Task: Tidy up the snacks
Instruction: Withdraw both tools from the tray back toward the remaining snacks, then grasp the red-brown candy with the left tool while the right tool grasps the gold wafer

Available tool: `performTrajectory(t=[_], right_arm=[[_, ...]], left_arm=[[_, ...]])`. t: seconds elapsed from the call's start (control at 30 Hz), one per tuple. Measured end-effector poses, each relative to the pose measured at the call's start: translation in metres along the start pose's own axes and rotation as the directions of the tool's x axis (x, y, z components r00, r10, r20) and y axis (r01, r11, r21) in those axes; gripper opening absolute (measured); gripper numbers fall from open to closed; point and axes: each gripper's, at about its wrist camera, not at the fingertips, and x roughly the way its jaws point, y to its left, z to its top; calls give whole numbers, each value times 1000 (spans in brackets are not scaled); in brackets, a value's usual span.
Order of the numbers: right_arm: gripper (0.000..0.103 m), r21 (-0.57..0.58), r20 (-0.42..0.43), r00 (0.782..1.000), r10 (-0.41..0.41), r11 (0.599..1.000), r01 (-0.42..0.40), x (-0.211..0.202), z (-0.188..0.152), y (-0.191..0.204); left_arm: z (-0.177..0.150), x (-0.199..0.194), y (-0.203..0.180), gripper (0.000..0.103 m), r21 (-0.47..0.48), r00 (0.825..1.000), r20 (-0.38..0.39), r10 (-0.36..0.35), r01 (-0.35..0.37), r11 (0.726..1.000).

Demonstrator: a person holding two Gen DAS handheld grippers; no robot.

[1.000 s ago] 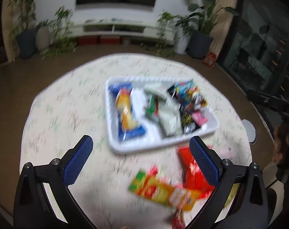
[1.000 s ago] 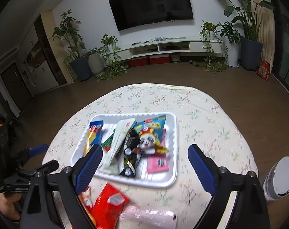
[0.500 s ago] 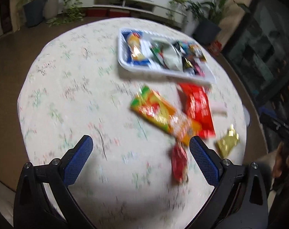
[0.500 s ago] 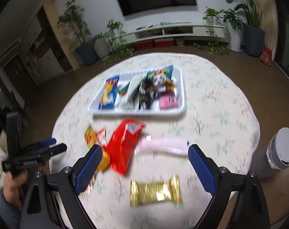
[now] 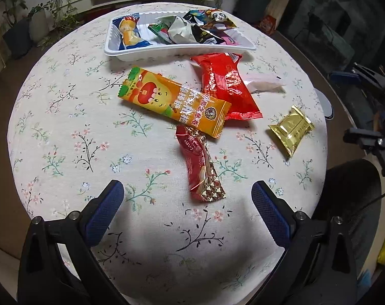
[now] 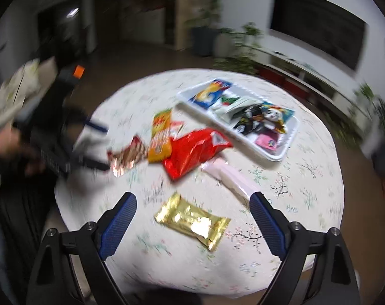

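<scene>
Left wrist view: the left hand-held gripper point(image 5: 187, 200) stands wide and empty, the dark red snack bar point(image 5: 200, 164) on the bench point(image 5: 65, 127) just above its gap at frame centre.

Right wrist view: the right hand-held gripper point(image 6: 193, 212) also stands wide and empty; the gold packet point(image 6: 192, 220) lies between its fingers, low centre.

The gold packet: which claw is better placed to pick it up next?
Probably the right claw: open, with the gold packet lying directly between its fingers. The left claw faces the brown-red packet instead.

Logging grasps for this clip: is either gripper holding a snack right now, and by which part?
Nothing is held. The left gripper and right gripper both stand open above the table, with no packet between their fingers.
</scene>
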Motion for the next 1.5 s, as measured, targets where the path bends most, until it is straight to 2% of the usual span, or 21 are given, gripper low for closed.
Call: performTrajectory(t=[0.1,0.23,0.3,0.37,0.4,0.57,0.7,0.9,0.97,1.03,1.17,1.3,1.5], right_arm=[[86,-56,-51,998,31,998,-33,14,-9,-4],[80,-115,-99,994,52,991,-63,33,-17,-6],[80,-131,-112,991,73,987,-88,42,-19,-7],[80,-150,-114,990,84,983,-101,48,-20,-7],[80,-159,-119,988,96,981,-115,52,-19,-7],[79,-232,-163,978,129,959,-165,68,-19,0],[75,-300,-232,966,116,936,-185,85,-22,7],[74,-283,-240,959,148,935,-215,90,-16,1],[72,-273,-249,955,161,934,-229,91,-16,-1],[68,-251,-266,946,183,935,-251,93,-15,-3],[67,-219,-286,937,201,938,-268,95,-16,-5],[65,-202,-293,934,207,941,-272,95,-16,-6],[47,-199,-296,930,219,938,-284,92,-15,-3]], left_arm=[[5,5,-1,101,3,1000,-7,8,-8,1000],[13,10,1,96,6,1000,-17,10,-10,1000],[16,15,2,86,6,999,-34,-4,4,1000],[17,23,1,71,9,998,-61,-20,21,1000],[16,26,1,68,12,997,-74,-21,22,1000],[19,28,4,67,5,997,-71,-24,25,1000],[22,29,3,66,18,997,-73,-11,12,1000],[24,33,-1,65,29,997,-72,-8,10,1000],[25,33,-1,59,34,998,-70,-3,5,999],[23,33,0,59,34,997,-70,-12,14,999],[22,32,0,56,48,997,-71,-13,16,999],[23,31,-4,47,67,997,-73,-13,18,998],[26,32,1,35,53,997,-69,-27,30,998]])
